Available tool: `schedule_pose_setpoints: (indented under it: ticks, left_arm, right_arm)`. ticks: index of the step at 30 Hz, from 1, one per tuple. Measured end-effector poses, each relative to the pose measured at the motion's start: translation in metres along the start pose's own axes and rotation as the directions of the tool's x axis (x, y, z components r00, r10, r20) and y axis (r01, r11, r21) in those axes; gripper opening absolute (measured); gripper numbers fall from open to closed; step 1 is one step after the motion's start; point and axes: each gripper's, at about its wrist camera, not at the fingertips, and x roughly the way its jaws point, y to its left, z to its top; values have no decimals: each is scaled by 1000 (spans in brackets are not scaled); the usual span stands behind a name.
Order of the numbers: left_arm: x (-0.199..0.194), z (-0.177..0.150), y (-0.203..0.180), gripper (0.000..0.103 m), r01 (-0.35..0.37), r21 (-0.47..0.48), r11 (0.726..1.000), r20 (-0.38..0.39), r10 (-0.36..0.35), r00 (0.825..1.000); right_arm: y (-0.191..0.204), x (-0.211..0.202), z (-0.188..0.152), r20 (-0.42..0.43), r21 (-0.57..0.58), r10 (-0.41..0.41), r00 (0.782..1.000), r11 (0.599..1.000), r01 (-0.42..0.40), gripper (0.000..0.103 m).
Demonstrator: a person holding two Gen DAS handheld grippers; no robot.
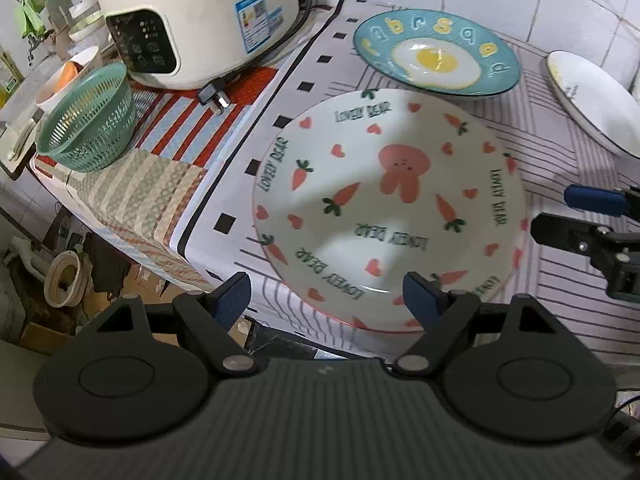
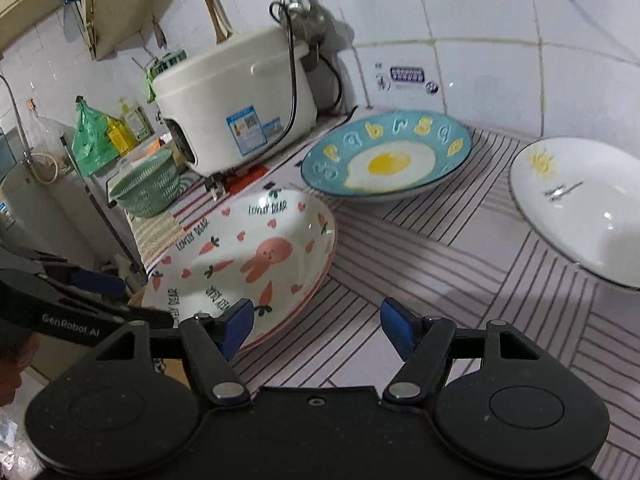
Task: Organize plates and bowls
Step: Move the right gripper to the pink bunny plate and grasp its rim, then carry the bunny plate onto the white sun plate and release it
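Observation:
A white plate with a pink rabbit and carrots point(image 1: 392, 208) point(image 2: 248, 256) lies on the striped cloth; a pink rim shows under its near edge. Behind it sits a blue plate with a fried-egg picture point(image 1: 436, 52) point(image 2: 384, 160). At the right is a plain white plate with a small yellow sun point(image 1: 592, 104) point(image 2: 580, 208). My left gripper point(image 1: 326, 300) point(image 2: 128, 300) stands open over the rabbit plate's near-left rim, its pads not pressing on it. My right gripper point(image 2: 318, 320) point(image 1: 576, 216) is open at that plate's right edge, above the cloth, with nothing between its fingers.
A white rice cooker point(image 1: 192, 20) point(image 2: 236, 116) stands at the back left with its plug point(image 1: 214, 98) lying on the cloth. A green plastic strainer basket point(image 1: 88, 120) point(image 2: 146, 188) sits by the counter's left edge, which drops to the floor. Tiled wall behind.

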Motion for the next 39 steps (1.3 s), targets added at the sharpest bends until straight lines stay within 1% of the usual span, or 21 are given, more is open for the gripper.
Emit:
schedule_pose_setpoints:
  ticks: [3,10,11,12,13,14,15,16,18,19,20,21,23,27,30,33,35,39]
  left_arm:
    - [7,0,5,83,-2,-2,1000,-11,2,1000]
    - [26,1,16,82,27,-8,1000,-39,-27,999]
    - [27,1,17,82,38,-6,999,-42,-39,998]
    - [28,2,18,78,50,-2,999,-42,-50,998]
    - [28,3,19,77,59,-2,998,-42,-59,997]
    - [29,4,21,73,66,-6,998,-45,-67,997]
    - [29,5,22,67,74,-9,997,-46,-75,996]
    - [29,5,24,63,84,-15,996,-47,-84,995]
    - [31,7,26,54,105,-29,994,-56,-106,993]
    - [31,8,27,51,112,-33,993,-59,-114,992]
    - [31,9,26,46,117,-30,993,-59,-119,991]
    - [31,9,25,43,121,-26,992,-59,-122,991]
    - [32,10,23,43,112,-23,993,-61,-113,992]
    - [34,13,26,42,120,-42,992,-71,-123,990]
    - [35,14,26,43,123,-47,991,-78,-126,989]
    - [39,16,31,45,140,-69,988,-83,-145,986]
    - [40,18,31,44,143,-83,986,-87,-150,985]
    - [35,16,26,39,120,-67,991,-87,-125,988]
  right_arm:
    - [1,8,1,-22,23,28,999,999,-27,75]
    - [3,33,1,-67,60,69,995,996,-65,74]
    - [3,36,0,-71,77,76,995,995,-71,74]
    - [2,38,-1,-73,87,80,994,993,-74,73]
    - [3,37,-1,-63,90,81,995,993,-76,70]
    - [3,38,-2,-60,91,81,995,993,-75,60]
    - [4,39,-1,-62,91,77,995,993,-72,53]
    - [5,40,-1,-68,89,73,995,994,-67,50]
    - [7,42,-2,-76,75,68,995,995,-62,33]
    - [7,43,-2,-79,71,69,994,995,-64,31]
    - [8,43,-3,-79,76,75,994,995,-69,30]
    - [8,44,-2,-81,87,76,994,994,-69,29]
    - [9,44,-2,-81,94,72,994,994,-64,29]
    - [6,45,-2,-83,128,79,993,989,-68,27]
    - [6,48,-1,-85,138,72,994,989,-60,27]
    - [5,49,-2,-70,144,71,995,988,-61,27]
    - [4,50,-2,-64,153,77,995,986,-66,27]
    - [6,49,1,-89,128,75,993,990,-63,26]
